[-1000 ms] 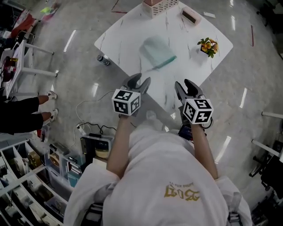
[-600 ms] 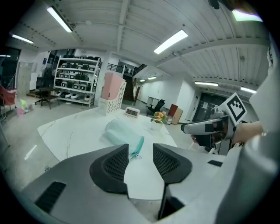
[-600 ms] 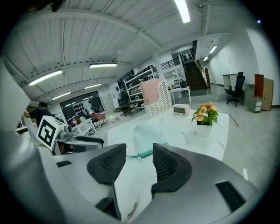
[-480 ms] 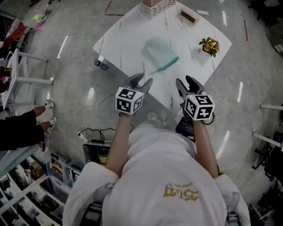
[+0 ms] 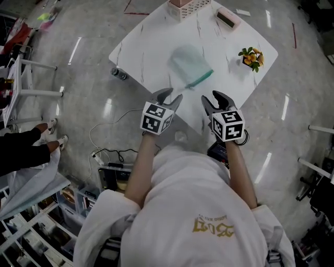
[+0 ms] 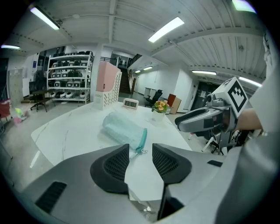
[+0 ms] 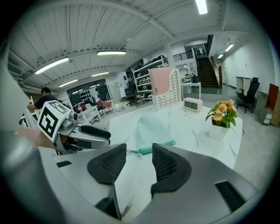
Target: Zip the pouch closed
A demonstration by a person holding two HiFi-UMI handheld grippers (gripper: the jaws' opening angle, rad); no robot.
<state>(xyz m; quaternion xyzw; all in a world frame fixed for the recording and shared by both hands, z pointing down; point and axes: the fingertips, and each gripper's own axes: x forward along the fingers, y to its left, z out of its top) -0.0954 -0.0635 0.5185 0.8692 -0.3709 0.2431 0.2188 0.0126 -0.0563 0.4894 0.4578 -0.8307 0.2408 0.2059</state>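
A pale green pouch point(image 5: 189, 64) with a darker teal zip edge lies on the white table point(image 5: 151, 41); the pouch point(image 6: 124, 130) also shows in the left gripper view and the pouch point(image 7: 151, 129) in the right gripper view. My left gripper point(image 5: 168, 97) hangs over the table's near corner, short of the pouch; its jaws are closing a little and hold nothing. Beside it my right gripper point(image 5: 214, 99) stands open and empty, also short of the pouch. The zip's pull end point(image 7: 136, 152) points toward the grippers.
A pink and white file holder point(image 5: 187, 6), a small clock point(image 5: 226, 18) and a pot of orange flowers point(image 5: 251, 56) stand at the table's far side. A bottle point(image 5: 118, 73) and cables point(image 5: 107, 138) lie on the floor to the left.
Both grippers have moved forward and down toward the table's near corner, closer together. The pouch has not moved.
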